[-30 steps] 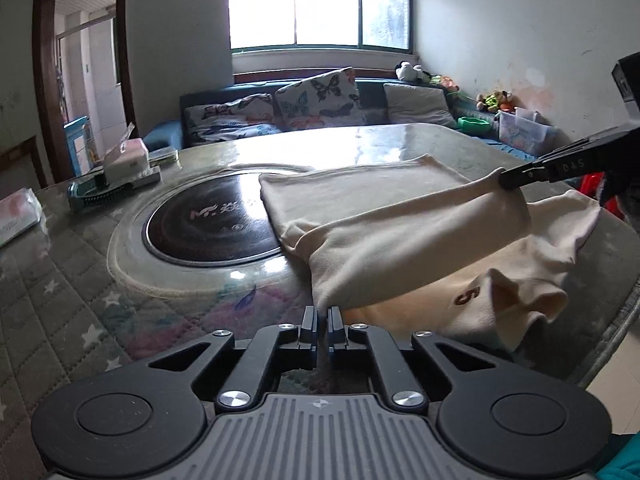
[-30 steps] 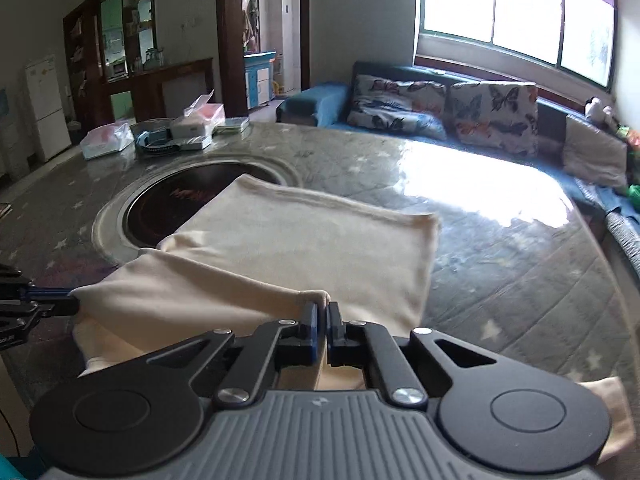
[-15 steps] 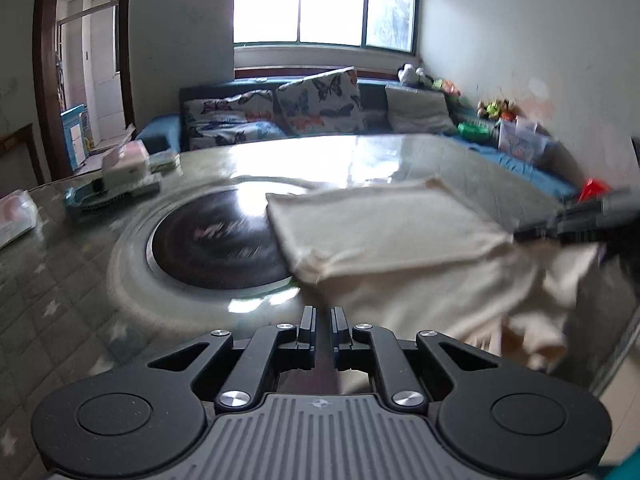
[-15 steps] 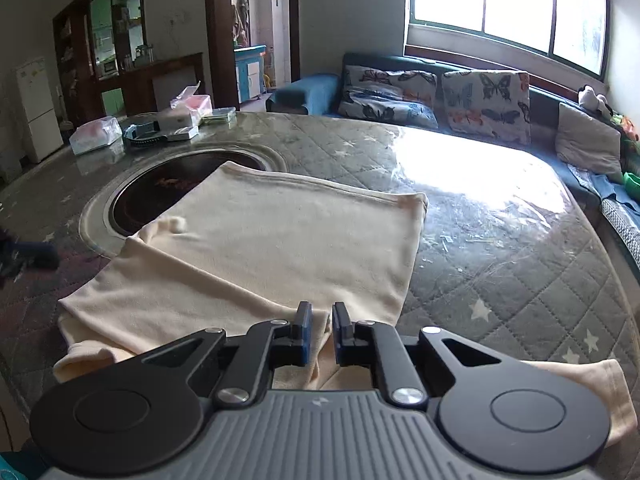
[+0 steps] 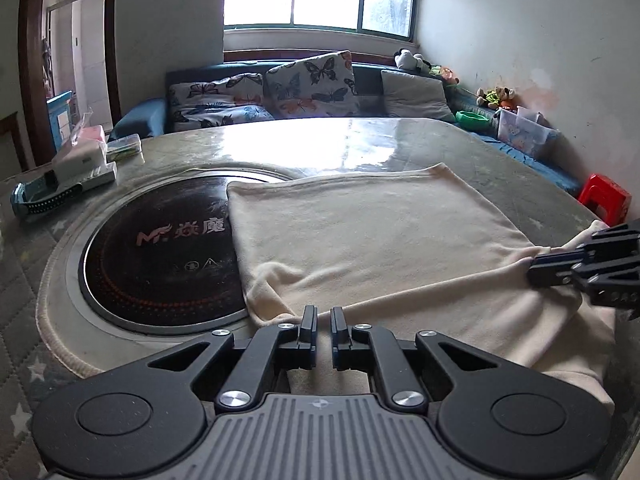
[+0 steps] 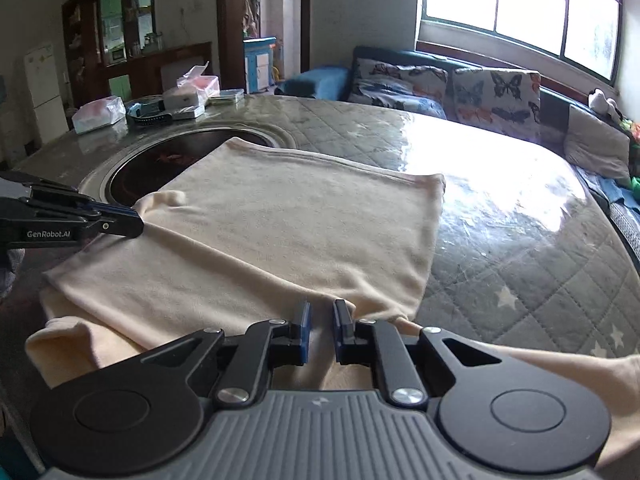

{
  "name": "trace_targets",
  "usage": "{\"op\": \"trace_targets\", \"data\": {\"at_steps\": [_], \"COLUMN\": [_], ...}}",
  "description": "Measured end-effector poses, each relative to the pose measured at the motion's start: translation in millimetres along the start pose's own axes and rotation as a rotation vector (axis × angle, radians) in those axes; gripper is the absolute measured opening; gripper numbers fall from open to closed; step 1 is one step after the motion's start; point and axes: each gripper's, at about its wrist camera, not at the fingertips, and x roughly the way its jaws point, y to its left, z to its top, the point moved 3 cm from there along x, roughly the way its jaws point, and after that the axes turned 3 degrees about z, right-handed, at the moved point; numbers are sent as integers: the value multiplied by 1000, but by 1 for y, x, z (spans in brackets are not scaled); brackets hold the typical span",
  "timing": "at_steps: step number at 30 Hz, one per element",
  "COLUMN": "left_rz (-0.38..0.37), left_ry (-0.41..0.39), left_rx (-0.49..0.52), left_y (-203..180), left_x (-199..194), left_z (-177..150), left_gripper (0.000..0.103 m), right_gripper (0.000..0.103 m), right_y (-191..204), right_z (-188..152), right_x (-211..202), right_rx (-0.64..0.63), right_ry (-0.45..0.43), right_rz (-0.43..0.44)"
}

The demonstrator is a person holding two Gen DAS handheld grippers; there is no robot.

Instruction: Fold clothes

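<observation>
Both grippers stood at the near edge of the desk [image 5: 48, 248], each with a narrow slit between its fingers and no cloth pinched in that slit; the left gripper [image 5: 323, 322] sat at the near-left corner of the garment [image 5: 360, 240], the folded edge lying just beyond its tips at 12 o'clock; the right gripper [image 6: 322, 316] sat at the near-right corner, its tips over the hem where the folded layer ended, with loose cloth trailing off toward 4 o'clock; in the left wrist view the right gripper [image 5: 538, 270] entered from 3 o'clock with its tips touching the cloth, whether gripping could not be told from there; in the right wrist view the left gripper [image 6: 132, 222] entered from 9 o'clock against the cloth's left edge.

The garment, a cream top, lay flat with its long axis running from 6 toward 12 o'clock, away from both hands; its far-left part overlapped the dark round cooktop [image 5: 160, 248] at 10 o'clock.

Judgement: the fold looked laid down and let go; both hands were equally near, so the next fold probably called for re-gripping the near edge and carrying it toward 12 o'clock.
</observation>
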Motion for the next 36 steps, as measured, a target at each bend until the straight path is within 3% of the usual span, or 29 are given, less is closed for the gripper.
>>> {"op": "trace_targets", "data": {"at_steps": [6, 10, 13, 19, 23, 28, 31, 36], "left_rz": [5, 15, 21, -28, -80, -151, -176, -194], "left_ry": [-3, 5, 6, -6, -12, -15, -4, 15], "left_rx": [14, 21, 22, 45, 83, 151, 186, 227], "left_y": [-3, -5, -8, -32, -60, -97, -116, -137], "left_x": [0, -1, -5, -14, -19, -23, -19, -13], "left_z": [-1, 2, 6, 15, 18, 19, 19, 17], "left_gripper": [9, 9, 10, 11, 23, 24, 25, 25], "right_gripper": [12, 12, 19, 23, 30, 32, 33, 33], "right_y": [16, 21, 13, -32, -85, -146, -173, -197], "right_z": [-10, -22, -19, -27, -46, -73, -87, -99], "right_x": [-19, -23, -40, -70, -86, -98, -104, -104], "right_rx": [-48, -78, -25, 92, 217, 417, 521, 602], "right_ry": [22, 28, -7, -63, -67, -81, -104, -135], "right_rz": [56, 45, 50, -77, -236, -393, -435, -423]}}
